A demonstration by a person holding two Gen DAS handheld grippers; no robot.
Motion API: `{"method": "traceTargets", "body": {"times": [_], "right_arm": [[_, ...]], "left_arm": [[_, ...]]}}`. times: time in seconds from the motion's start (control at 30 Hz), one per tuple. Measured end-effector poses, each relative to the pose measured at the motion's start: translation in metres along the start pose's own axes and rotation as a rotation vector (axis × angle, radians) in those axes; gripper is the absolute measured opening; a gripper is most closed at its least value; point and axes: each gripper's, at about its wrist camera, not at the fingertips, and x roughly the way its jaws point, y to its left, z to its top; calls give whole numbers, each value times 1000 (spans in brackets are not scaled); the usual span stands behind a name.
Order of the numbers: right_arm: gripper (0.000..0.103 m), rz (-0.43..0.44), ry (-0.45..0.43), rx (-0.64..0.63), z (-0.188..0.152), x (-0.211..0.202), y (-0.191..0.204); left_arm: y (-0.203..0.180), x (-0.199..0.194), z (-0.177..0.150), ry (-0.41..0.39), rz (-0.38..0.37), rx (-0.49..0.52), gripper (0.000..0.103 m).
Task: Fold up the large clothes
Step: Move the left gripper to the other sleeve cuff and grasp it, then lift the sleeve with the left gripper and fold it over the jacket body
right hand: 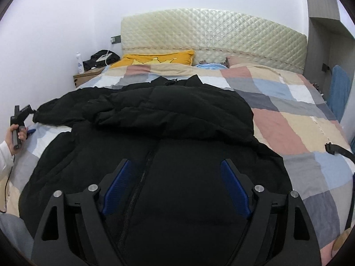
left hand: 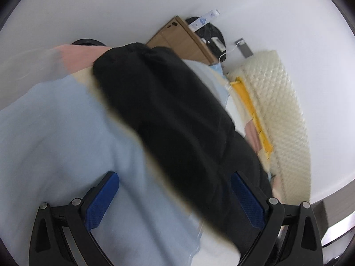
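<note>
A large black padded jacket (right hand: 168,133) lies spread on the patchwork bed cover (right hand: 288,119), zip up, one sleeve folded across its chest. My right gripper (right hand: 175,166) is open and empty, hovering over the jacket's lower front near the zip. My left gripper (left hand: 175,179) is open and empty over the jacket's black sleeve (left hand: 168,110) and the pale blue cover (left hand: 55,133); that view is blurred. The left gripper also shows in the right wrist view (right hand: 23,122) at the bed's left edge, beside the sleeve end.
A cream quilted headboard (right hand: 213,35) stands at the far end, with a yellow pillow (right hand: 155,59) before it. A wooden nightstand (right hand: 88,75) with a bottle and a black bag sits far left. A blue garment (right hand: 339,88) hangs at the right.
</note>
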Motion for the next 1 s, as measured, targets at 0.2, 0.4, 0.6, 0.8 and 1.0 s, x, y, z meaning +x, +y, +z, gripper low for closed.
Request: {"method": "traceTargets", "body": {"times": [0.2,0.4,0.6,0.8,1.0], "right_arm": [[83,-16,25,17,-2,8,-5],[83,-37,29,13,-1,13,-9],[83,6,7,39,5,10,-12],[83,41,8,80,1,0,-22],[83,40,-30,82,4,-15,-32]], "left_arm": [[-3,25,28,-60,-2,-22,101],[-17,41,46,-73,97,10,26],[-57,18,52,-139,157,102,7],[-97,-14,47,-211,192,132,6],[-151,-54,44,-257,196,186,6]]}}
